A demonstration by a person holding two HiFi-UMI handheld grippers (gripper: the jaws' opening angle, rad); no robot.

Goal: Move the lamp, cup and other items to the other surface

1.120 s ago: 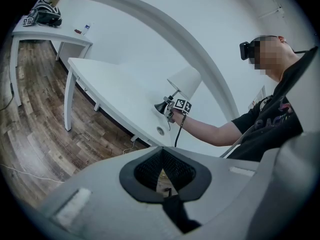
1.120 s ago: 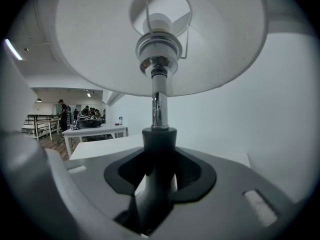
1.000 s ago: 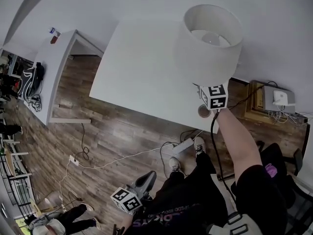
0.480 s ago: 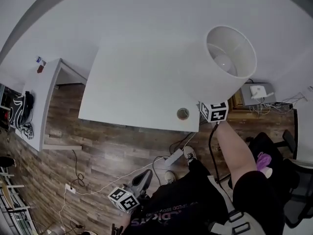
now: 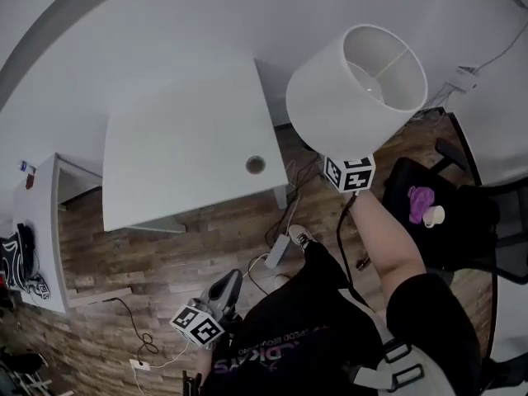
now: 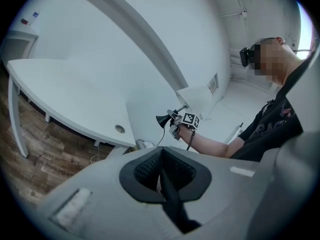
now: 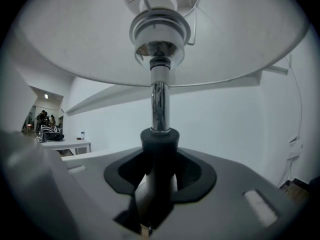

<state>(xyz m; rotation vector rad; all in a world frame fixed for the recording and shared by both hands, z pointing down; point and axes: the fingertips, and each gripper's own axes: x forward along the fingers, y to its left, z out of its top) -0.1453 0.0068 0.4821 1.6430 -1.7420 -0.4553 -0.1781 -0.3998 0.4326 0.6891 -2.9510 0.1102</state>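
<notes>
A wood-plank floor (image 5: 165, 262) fills the lower part of the head view, and a big white desk (image 5: 181, 155) stands on it against the pale wall, its top bare but for a round cable hole (image 5: 256, 165) near the corner closest to the person. A second white desk (image 5: 37, 213) shows at the far left edge with dark gear on it. To the right stands a black chair (image 5: 462, 229), well apart from the big desk. The lamp (image 5: 355, 89) hangs in the air between that desk's corner and the chair, touching neither, its wide white shade tilted so that the open top faces up and to the right. The right gripper (image 7: 159, 154) is clenched on the lamp: in the right gripper view its two dark jaws press either side of the black collar at the foot of the chrome stem, with the shade spreading overhead. A black cord (image 5: 342, 229) runs down from there along the person's forearm. The left gripper (image 6: 161, 156) is low by the person's hip, over the floor, its jaws closed flat against each other with nothing between them. On the chair seat lies a purple thing (image 5: 421, 198) and, just beside it, what looks like a small white cup (image 5: 435, 215), too small to be sure. A white power strip (image 5: 276, 250) lies on the floor below the desk corner
</notes>
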